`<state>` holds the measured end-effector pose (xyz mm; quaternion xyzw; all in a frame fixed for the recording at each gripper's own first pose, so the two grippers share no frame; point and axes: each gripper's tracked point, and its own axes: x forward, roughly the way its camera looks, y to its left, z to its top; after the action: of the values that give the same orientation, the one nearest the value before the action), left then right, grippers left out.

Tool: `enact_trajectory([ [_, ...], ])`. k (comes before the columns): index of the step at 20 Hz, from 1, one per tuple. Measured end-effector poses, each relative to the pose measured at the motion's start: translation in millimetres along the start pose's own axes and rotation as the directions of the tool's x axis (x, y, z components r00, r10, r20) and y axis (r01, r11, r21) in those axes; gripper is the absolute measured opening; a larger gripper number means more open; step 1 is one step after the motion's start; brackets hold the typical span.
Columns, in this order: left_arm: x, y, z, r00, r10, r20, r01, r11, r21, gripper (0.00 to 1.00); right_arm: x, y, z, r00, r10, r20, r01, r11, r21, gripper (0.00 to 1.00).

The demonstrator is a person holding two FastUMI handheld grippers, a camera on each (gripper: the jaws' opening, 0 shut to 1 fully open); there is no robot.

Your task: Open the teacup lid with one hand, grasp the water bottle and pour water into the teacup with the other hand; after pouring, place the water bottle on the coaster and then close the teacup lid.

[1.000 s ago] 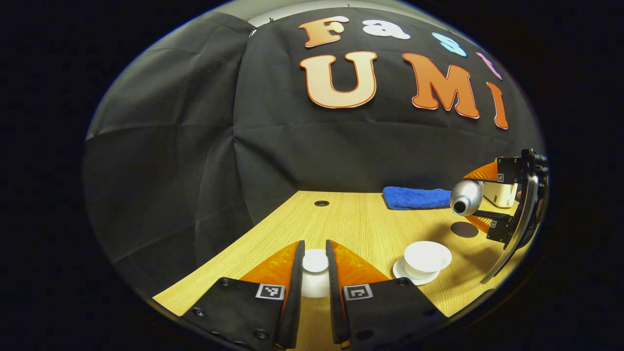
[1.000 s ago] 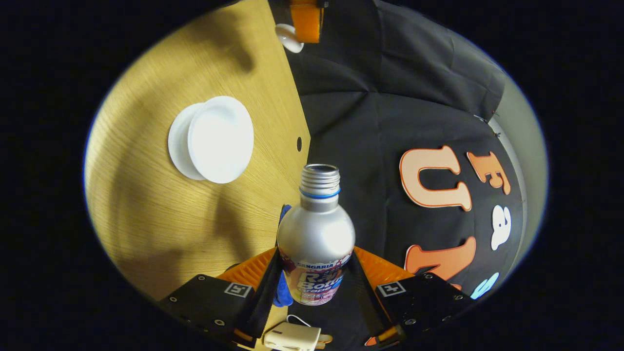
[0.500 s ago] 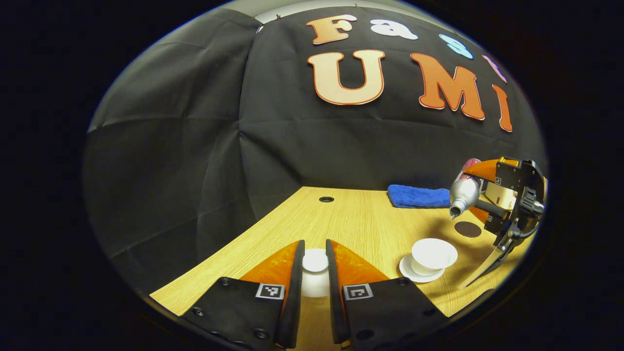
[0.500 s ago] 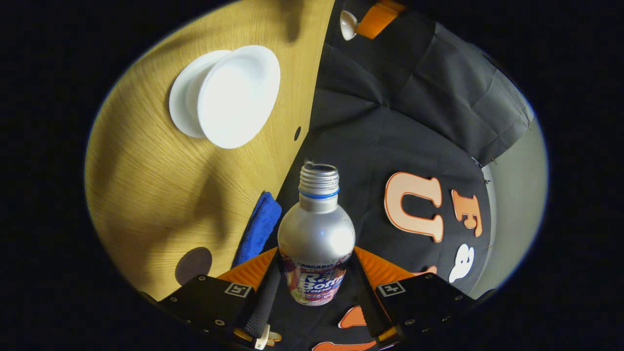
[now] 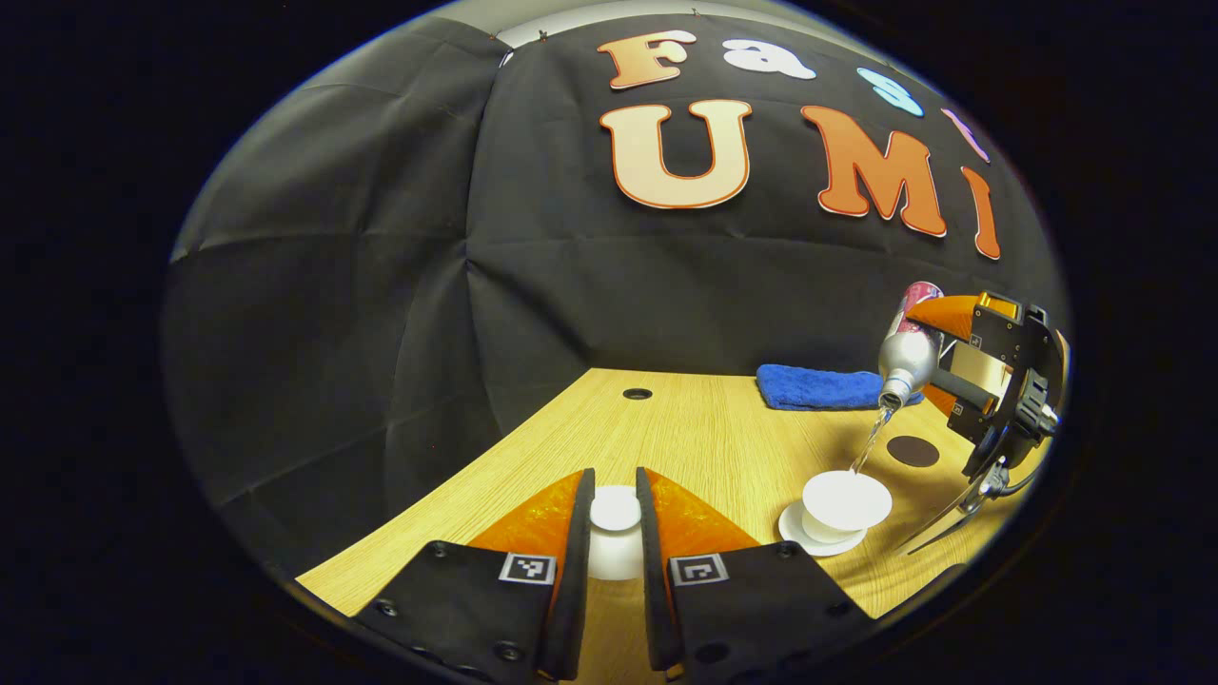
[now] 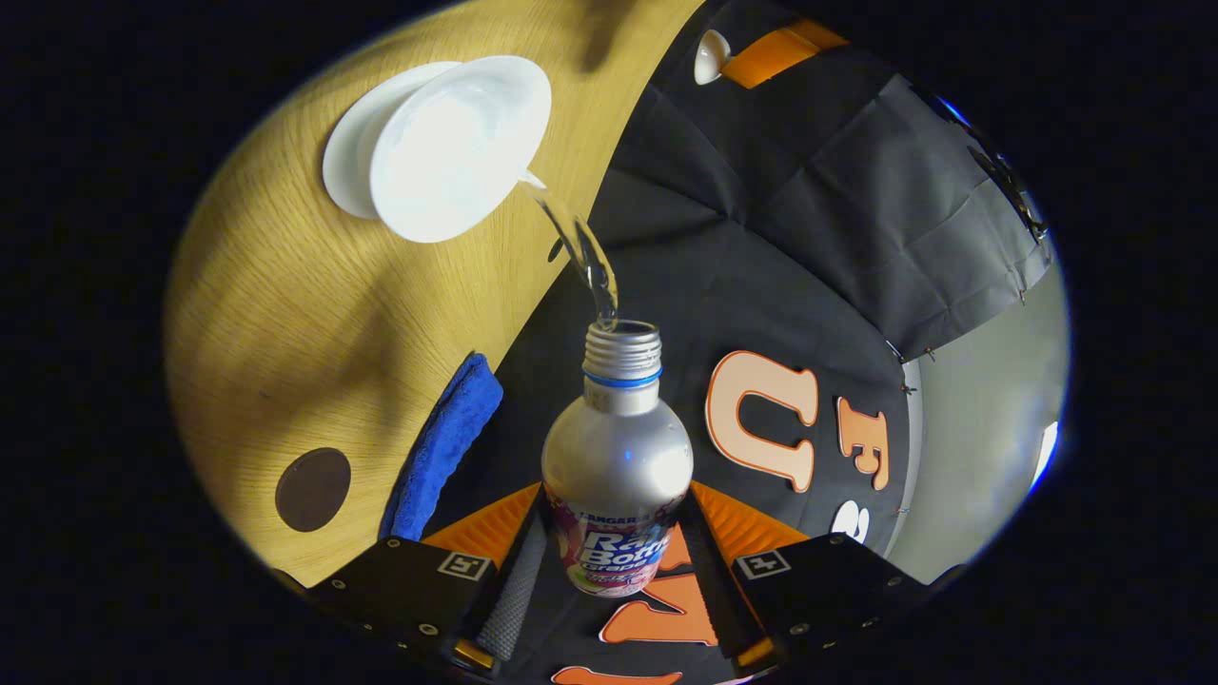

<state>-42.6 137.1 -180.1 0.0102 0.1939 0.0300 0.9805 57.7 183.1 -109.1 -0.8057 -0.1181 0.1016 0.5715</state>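
Right tool (image 6: 614, 561) clamps the smooth, likely slippery aluminium water bottle (image 6: 617, 457) low on its body, pouring into the fragile teacup (image 6: 457, 143); left tool (image 5: 614, 561) grips the lid (image 5: 616, 518).

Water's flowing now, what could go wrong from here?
1. The stream enters the teacup close to its rim; a slight wobble of the bottle in the right gripper might spill water onto the table.
2. The cup looks shallow, so pouring much longer may overflow it into the saucer.
3. The left gripper holds the lid by its knob; a loose grip may drop it.
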Motion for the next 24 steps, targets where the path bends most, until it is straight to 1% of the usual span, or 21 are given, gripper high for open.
enact_trajectory([
  [1, 0, 1, 2, 1.0, 0.002, 0.002, -0.002, 1.0, 0.003, 0.3, 0, -3, 0, 1.0, -0.011, 0.0, 0.011, 1.0, -0.006, 0.78],
  [2, 1, 0, 3, 1.0, 0.002, 0.005, -0.002, 1.0, 0.006, 0.3, 0, -8, -1, 1.0, -0.025, -0.001, 0.025, 1.0, -0.016, 0.78],
  [3, 1, 1, 4, 1.0, 0.004, 0.008, -0.004, 1.0, 0.01, 0.27, 1, -12, -2, 0.999, -0.036, 0.001, 0.036, 0.999, -0.027, 0.78],
  [4, 0, 0, 3, 1.0, 0.002, 0.007, -0.002, 1.0, 0.012, 0.3, 2, -16, -4, 0.999, -0.045, 0.007, 0.045, 0.998, -0.037, 0.78],
  [6, 0, -4, 5, 1.0, -0.006, 0.013, 0.006, 1.0, 0.013, 0.3, 5, -19, -5, 0.999, -0.047, 0.02, 0.048, 0.997, -0.055, 0.78],
  [7, 0, -5, 5, 1.0, -0.006, 0.013, 0.005, 1.0, 0.017, 0.27, 5, -21, -4, 0.998, -0.051, 0.028, 0.052, 0.997, -0.063, 0.78],
  [8, 0, -6, 6, 1.0, -0.007, 0.012, 0.006, 1.0, 0.02, 0.3, 5, -22, -5, 0.998, -0.053, 0.03, 0.055, 0.996, -0.069, 0.78],
  [9, 0, -7, 8, 1.0, -0.009, 0.015, 0.009, 1.0, 0.02, 0.3, 5, -23, -5, 0.998, -0.057, 0.035, 0.059, 0.995, -0.075, 0.82],
  [10, 1, -8, 8, 1.0, -0.01, 0.017, 0.01, 1.0, 0.022, 0.27, 5, -23, -3, 0.997, -0.061, 0.04, 0.064, 0.994, -0.083, 0.78],
  [11, 1, -8, 9, 1.0, -0.01, 0.018, 0.01, 1.0, 0.024, 0.3, 4, -22, 1, 0.997, -0.06, 0.05, 0.064, 0.994, -0.092, 0.78],
  [13, 1, -9, 8, 1.0, -0.013, 0.017, 0.013, 1.0, 0.023, 0.3, 2, -9, 10, 0.997, -0.033, 0.073, 0.041, 0.994, -0.105, 0.78],
  [14, 1, -9, 8, 1.0, -0.013, 0.016, 0.012, 1.0, 0.023, 0.27, 1, -2, 16, 0.996, -0.024, 0.087, 0.034, 0.992, -0.119, 0.78],
  [15, 1, -11, 7, 1.0, -0.014, 0.017, 0.014, 1.0, 0.024, 0.27, -1, 2, 22, 0.995, -0.02, 0.098, 0.033, 0.99, -0.134, 0.78],
  [16, 1, -12, 7, 1.0, -0.016, 0.016, 0.016, 1.0, 0.022, 0.32, -2, 5, 27, 0.994, -0.017, 0.107, 0.032, 0.99, -0.137, 0.78],
  [17, 2, -13, 5, 1.0, -0.019, 0.012, 0.019, 1.0, 0.023, 0.3, -3, 9, 33, 0.993, -0.011, 0.118, 0.026, 0.991, -0.13, 0.78],
  [18, 3, -13, 3, 1.0, -0.018, 0.009, 0.018, 1.0, 0.025, 0.3, -4, 13, 39, 0.991, -0.007, 0.132, 0.024, 0.991, -0.128, 0.78],
  [19, 3, -13, 2, 1.0, -0.014, 0.003, 0.014, 1.0, 0.027, 0.32, -5, 14, 45, 0.989, -0.006, 0.145, 0.025, 0.991, -0.13, 0.75],
  [21, 0, -17, 6, 1.0, -0.02, 0.016, 0.019, 0.999, 0.034, 0.27, -7, 15, 53, 0.988, -0.01, 0.156, 0.03, 0.992, -0.123, 0.82],
  [22, 0, -19, 9, 0.999, -0.025, 0.026, 0.024, 0.999, 0.033, 0.29, -6, 19, 53, 0.988, -0.004, 0.155, 0.02, 0.994, -0.105, 0.75],
  [23, 0, -21, 11, 0.999, -0.031, 0.033, 0.029, 0.999, 0.035, 0.3, -9, 18, 56, 0.988, -0.005, 0.157, 0.02, 0.995, -0.098, 0.75],
  [24, 0, -24, 12, 0.999, -0.035, 0.035, 0.033, 0.999, 0.04, 0.3, -9, 14, 58, 0.987, -0.011, 0.158, 0.027, 0.995, -0.098, 0.78],
])
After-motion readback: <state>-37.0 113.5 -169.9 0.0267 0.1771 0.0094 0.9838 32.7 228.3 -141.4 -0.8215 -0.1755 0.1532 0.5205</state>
